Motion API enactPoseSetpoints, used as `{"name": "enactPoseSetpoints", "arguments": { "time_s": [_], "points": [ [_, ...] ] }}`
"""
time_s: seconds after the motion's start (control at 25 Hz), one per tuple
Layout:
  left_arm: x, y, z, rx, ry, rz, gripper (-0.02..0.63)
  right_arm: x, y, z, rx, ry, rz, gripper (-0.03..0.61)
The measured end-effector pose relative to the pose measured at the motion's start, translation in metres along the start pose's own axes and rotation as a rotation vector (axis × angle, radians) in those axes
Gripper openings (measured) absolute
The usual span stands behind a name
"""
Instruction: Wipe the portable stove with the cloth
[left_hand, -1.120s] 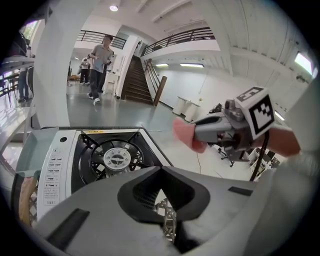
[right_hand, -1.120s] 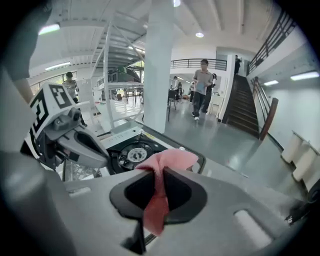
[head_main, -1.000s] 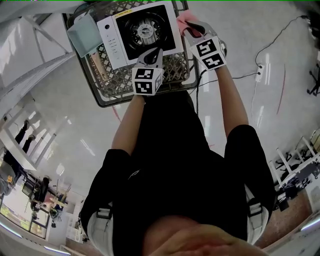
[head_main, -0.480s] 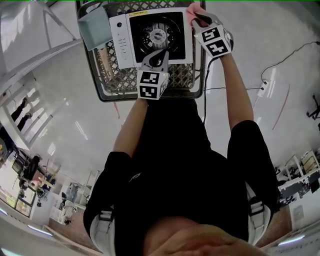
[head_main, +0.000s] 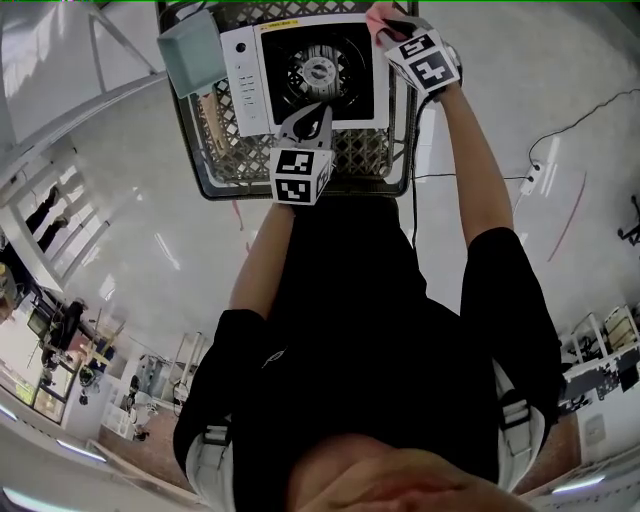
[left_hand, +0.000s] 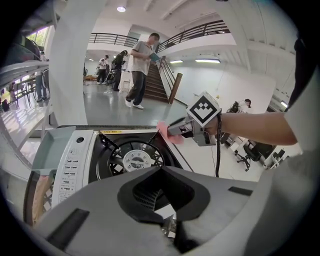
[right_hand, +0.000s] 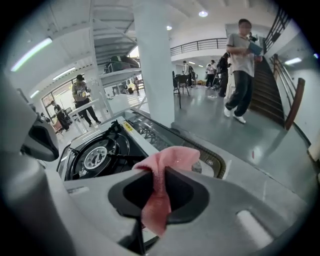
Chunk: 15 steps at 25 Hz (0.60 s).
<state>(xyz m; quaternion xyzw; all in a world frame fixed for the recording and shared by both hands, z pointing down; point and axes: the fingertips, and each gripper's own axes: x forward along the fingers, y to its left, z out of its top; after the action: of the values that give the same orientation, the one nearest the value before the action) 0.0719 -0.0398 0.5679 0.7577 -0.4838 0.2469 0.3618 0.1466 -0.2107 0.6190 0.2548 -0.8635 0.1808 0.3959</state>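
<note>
The portable stove (head_main: 300, 70) is white with a black burner and lies on a wire cart. My left gripper (head_main: 312, 112) hangs over the stove's near edge, jaws together with nothing in them; in the left gripper view the burner (left_hand: 125, 155) lies just beyond its tips (left_hand: 161, 169). My right gripper (head_main: 395, 30) is at the stove's far right corner, shut on the pink cloth (head_main: 378, 18). Its jaws have just been opening, and the cloth (right_hand: 167, 160) still sits pinched between them, bunched above the tips and hanging below. The left gripper view shows this cloth (left_hand: 167, 132) over the stove's corner.
The wire cart (head_main: 220, 165) carries a teal box (head_main: 187, 55) beside the stove's control panel (left_hand: 70, 165). A cable (head_main: 560, 130) runs over the floor at the right. People (left_hand: 140, 70) stand far off near a staircase, and a white column (right_hand: 152, 60) rises beyond the cart.
My right gripper has carried the pink cloth farther up the picture and down to the stove's far right corner. The left gripper has stayed near the stove's front edge.
</note>
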Motion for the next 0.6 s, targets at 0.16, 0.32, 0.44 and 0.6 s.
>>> {"name": "enactPoseSetpoints", "arguments": {
  "time_s": [0.16,0.32,0.44,0.6],
  "points": [
    [0.000,-0.003,0.002,0.006,-0.007,0.000,0.000,0.001,0.003,-0.006,0.043,-0.020,0.005,0.066],
    [0.002,-0.005,0.000,0.014,0.000,-0.007,0.000,0.002,0.000,-0.008,0.102,-0.039,0.010,0.069],
    [0.002,-0.008,-0.001,0.018,0.005,-0.011,0.000,0.003,-0.001,-0.010,0.129,-0.045,0.007,0.076],
    [0.003,-0.012,-0.002,0.026,0.005,-0.022,0.000,0.005,0.001,-0.012,0.146,-0.045,-0.005,0.091]
  ]
}}
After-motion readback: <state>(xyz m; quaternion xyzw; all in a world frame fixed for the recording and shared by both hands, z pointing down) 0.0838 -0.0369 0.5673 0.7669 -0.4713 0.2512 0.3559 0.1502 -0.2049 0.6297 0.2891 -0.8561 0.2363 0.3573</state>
